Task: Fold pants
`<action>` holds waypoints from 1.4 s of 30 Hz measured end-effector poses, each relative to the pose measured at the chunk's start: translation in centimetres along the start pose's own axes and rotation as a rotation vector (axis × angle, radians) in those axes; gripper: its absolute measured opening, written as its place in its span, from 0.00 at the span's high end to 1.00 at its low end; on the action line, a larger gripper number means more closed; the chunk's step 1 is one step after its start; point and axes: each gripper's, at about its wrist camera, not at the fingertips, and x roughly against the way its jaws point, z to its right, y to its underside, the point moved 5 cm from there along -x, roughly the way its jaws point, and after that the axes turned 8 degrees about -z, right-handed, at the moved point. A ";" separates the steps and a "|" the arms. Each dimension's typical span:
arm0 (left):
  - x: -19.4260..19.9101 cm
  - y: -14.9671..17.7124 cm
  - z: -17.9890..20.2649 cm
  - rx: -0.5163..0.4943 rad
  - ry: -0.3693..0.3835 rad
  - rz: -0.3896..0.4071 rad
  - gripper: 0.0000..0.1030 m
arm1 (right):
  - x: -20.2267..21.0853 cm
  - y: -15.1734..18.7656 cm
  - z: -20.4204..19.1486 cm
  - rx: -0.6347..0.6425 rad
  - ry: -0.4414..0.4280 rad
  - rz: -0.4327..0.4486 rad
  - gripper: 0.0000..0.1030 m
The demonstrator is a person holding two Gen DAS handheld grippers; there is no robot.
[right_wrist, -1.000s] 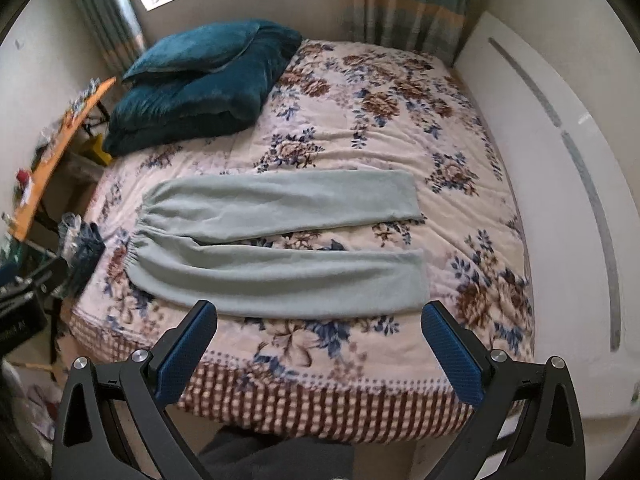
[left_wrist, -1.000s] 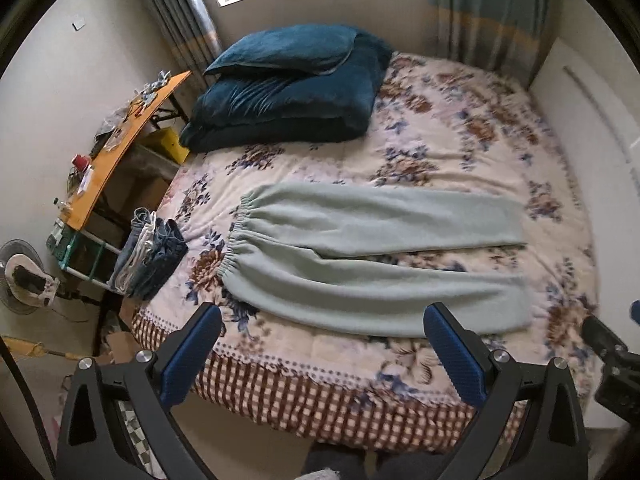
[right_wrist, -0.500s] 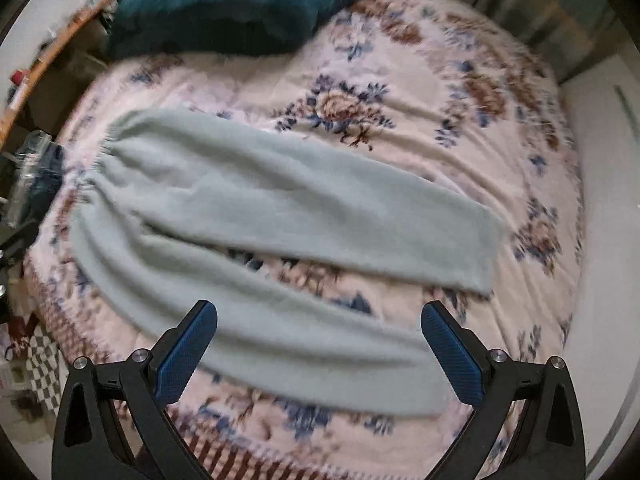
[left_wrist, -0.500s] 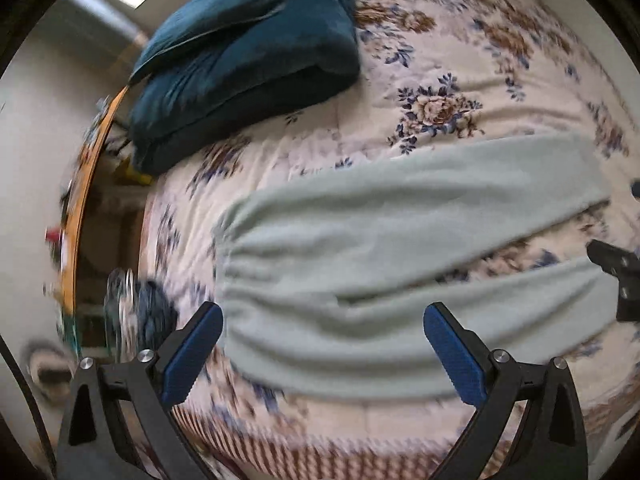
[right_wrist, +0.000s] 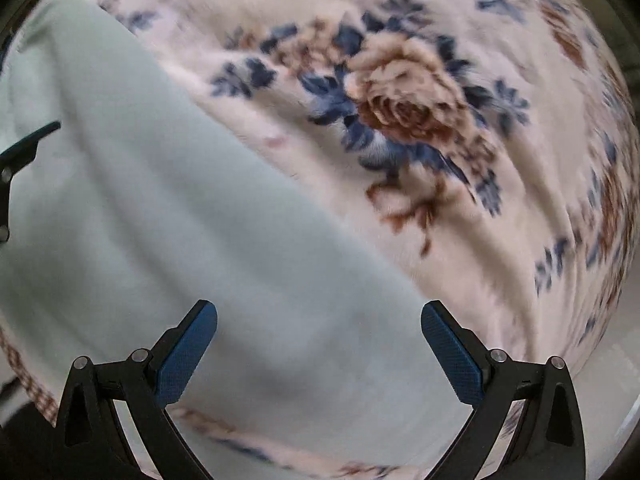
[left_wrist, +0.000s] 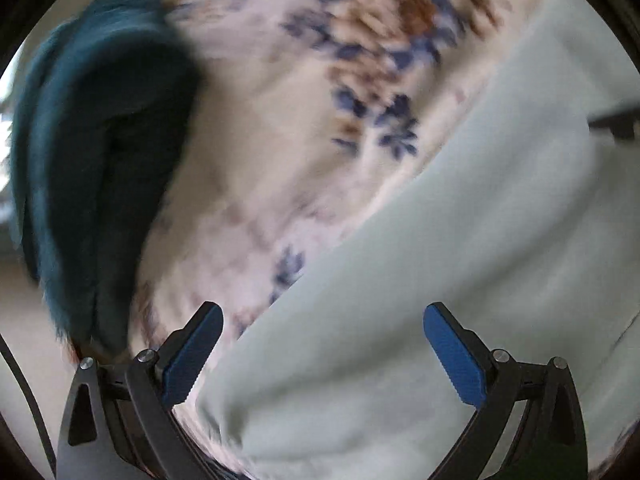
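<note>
The pants [left_wrist: 460,272], pale green, lie flat on the bed's flowered bedspread [left_wrist: 280,152], and both views are blurred by motion. In the left wrist view the left gripper [left_wrist: 322,352] is spread wide with nothing between its blue pads [left_wrist: 192,356]; the cloth fills the frame from 2 o'clock down to 6 o'clock, with one rounded edge of it just ahead of the left pad. A dark teal blanket [left_wrist: 92,152] sits at 9 o'clock, too smeared to show its folds. A black part of the other gripper pokes in at 3 o'clock. In the right wrist view the right gripper [right_wrist: 318,352] is likewise spread and empty, and the pants [right_wrist: 168,240] run from 10 o'clock to 6 o'clock, their end lying between the pads. The bedspread [right_wrist: 400,104] covers the rest, its checked border [right_wrist: 24,376] showing at 8 o'clock. No container is visible.
</note>
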 end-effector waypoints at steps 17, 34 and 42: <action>0.7 2.2 -3.7 -0.029 0.263 0.040 0.85 | -2.6 0.3 2.9 0.050 -0.127 0.045 0.84; 10.6 21.6 12.2 0.677 0.567 0.080 0.88 | -0.5 23.9 -12.1 -0.394 -0.369 0.220 0.89; 6.3 22.3 18.8 0.652 0.452 0.037 0.86 | -8.5 28.6 -18.4 -0.610 -0.494 0.172 0.87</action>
